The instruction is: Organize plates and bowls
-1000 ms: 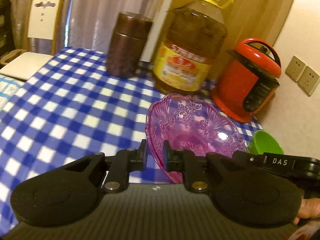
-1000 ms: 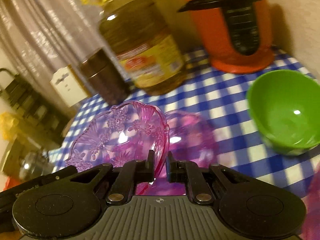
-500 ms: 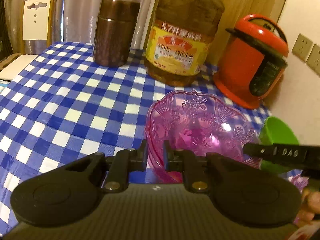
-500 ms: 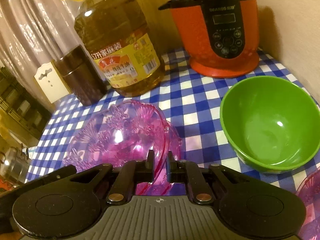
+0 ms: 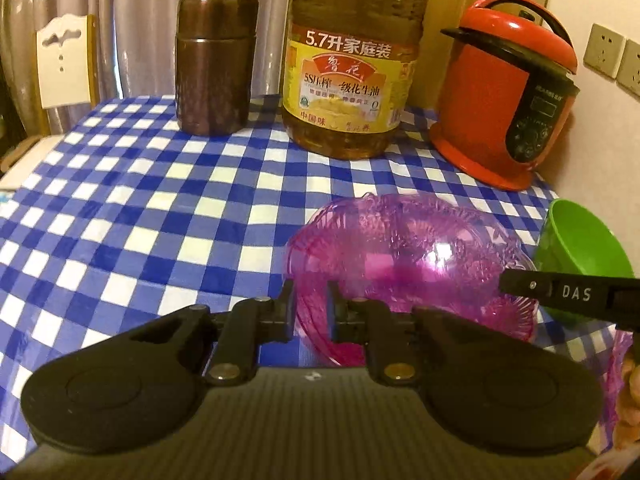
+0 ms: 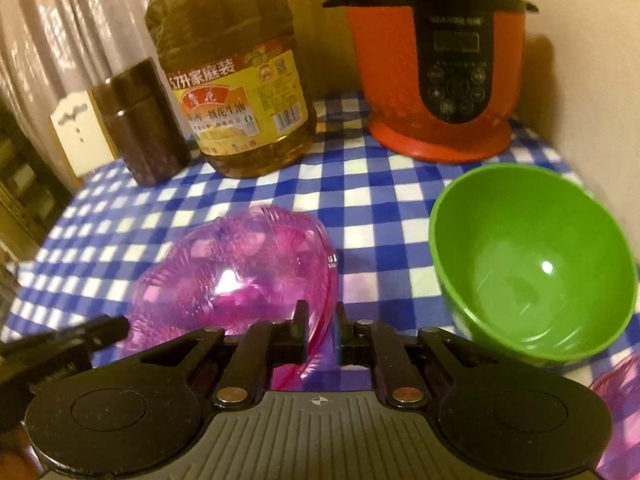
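The left gripper [image 5: 311,300] is pinching the near edge of a see-through pink bowl [image 5: 404,256], with its two fingers squeezing the thin rim between them. The right gripper [image 6: 322,322] is pinching the other side of the same pink bowl [image 6: 240,272], and its fingers are pressing on the rim too. The bowl is sitting low over the blue and white checked tablecloth [image 5: 140,216], and it looks like there may be a second pink bowl tucked under it, but the blur is making that hard to tell. A green bowl [image 6: 532,264] is standing upright on the cloth just beside the pink one, on its right. Behind them, by the wall, a red rice cooker [image 6: 436,64], a big bottle of cooking oil [image 5: 348,68] and a dark brown jar [image 5: 216,64] are standing in a row. A white chair [image 5: 64,64] is peeking over the far edge of the table.
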The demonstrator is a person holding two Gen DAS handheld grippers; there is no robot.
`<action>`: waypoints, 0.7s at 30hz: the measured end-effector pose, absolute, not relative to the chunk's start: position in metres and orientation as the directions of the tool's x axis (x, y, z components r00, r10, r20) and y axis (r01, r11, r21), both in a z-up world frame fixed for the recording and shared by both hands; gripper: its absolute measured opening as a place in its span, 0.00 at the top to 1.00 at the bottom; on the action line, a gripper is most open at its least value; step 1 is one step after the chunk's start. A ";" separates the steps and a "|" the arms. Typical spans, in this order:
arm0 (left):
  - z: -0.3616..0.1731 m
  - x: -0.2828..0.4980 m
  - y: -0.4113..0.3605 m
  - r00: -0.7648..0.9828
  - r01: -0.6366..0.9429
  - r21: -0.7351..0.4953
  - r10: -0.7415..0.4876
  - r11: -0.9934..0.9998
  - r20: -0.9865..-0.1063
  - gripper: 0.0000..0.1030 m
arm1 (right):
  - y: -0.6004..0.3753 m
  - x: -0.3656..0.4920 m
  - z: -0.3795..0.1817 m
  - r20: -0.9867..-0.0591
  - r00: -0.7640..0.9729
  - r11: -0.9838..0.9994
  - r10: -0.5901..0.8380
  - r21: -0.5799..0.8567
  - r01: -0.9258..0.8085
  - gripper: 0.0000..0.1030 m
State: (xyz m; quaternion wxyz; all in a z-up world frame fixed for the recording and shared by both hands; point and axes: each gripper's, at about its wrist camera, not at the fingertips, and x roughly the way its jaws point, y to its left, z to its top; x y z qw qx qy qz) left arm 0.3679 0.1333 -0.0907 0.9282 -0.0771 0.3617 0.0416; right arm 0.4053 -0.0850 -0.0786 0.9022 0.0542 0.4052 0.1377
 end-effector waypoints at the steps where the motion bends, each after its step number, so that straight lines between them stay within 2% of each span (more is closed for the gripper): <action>1: -0.091 0.368 0.132 0.736 -0.127 -0.108 0.021 0.986 -0.677 0.87 | -0.085 0.406 -0.080 -0.717 0.631 0.956 0.295 0.212 -0.204 0.89; 4: -0.092 0.369 0.129 0.735 -0.118 -0.097 0.021 0.988 -0.678 0.87 | -0.087 0.408 -0.083 -0.722 0.620 0.952 0.307 0.237 -0.195 0.89; 10: -0.091 0.366 0.135 0.742 -0.149 -0.108 0.038 0.983 -0.670 0.87 | -0.082 0.411 -0.089 -0.735 0.611 0.954 0.294 0.191 -0.229 0.87; 17: -0.095 0.364 0.154 0.749 -0.203 -0.182 0.033 0.962 -0.662 0.87 | -0.085 0.413 -0.091 -0.733 0.608 0.952 0.306 0.215 -0.220 0.85; 21: -0.100 0.366 0.154 0.741 -0.188 -0.178 0.020 0.966 -0.671 0.86 | -0.082 0.413 -0.092 -0.727 0.615 0.951 0.307 0.204 -0.232 0.85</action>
